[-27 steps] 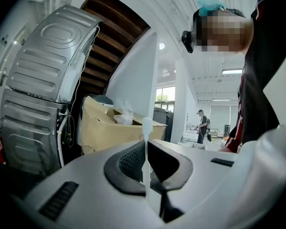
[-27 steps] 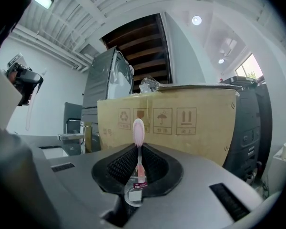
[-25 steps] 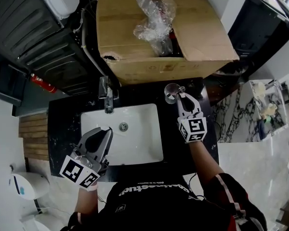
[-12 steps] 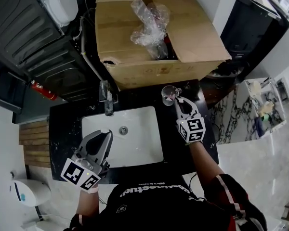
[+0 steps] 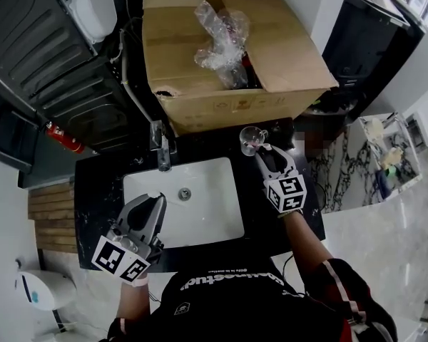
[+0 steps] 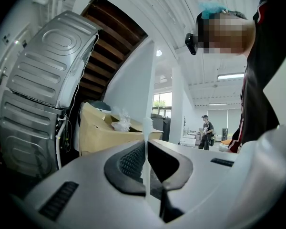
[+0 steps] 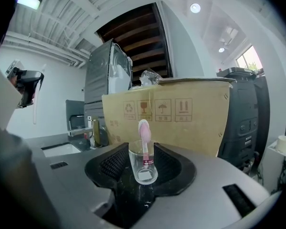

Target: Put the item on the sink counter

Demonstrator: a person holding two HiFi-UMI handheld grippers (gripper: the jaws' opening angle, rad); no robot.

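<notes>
From the head view, the right claw [image 5: 261,151] reaches toward 12 o'clock to the glass [image 5: 250,140]. The glass stands on the black, speckled stone table [image 5: 93,191], at 1 o'clock from the white rectangular sink [image 5: 200,223] and just in front of the creased cardboard box [image 5: 278,55]. The left claw [image 5: 155,201] hangs over the basin's 8 o'clock side.

In the left gripper view, its jaws are pressed together with nothing between them.

In the right gripper view, the jaws are opening. The glass stands upright between the ribbed dark pads with its base on the table. It is a clear, smooth, slightly tapered tumbler, and a pink plastic toothbrush [image 7: 144,140] stands in it, head up.

The likely trouble is the pull-back. A pad that drags on the slick wall could tip the glass, since the tall brush makes it top-heavy. On hard stone it could roll toward the sink at 9 o'clock or chip.
</notes>
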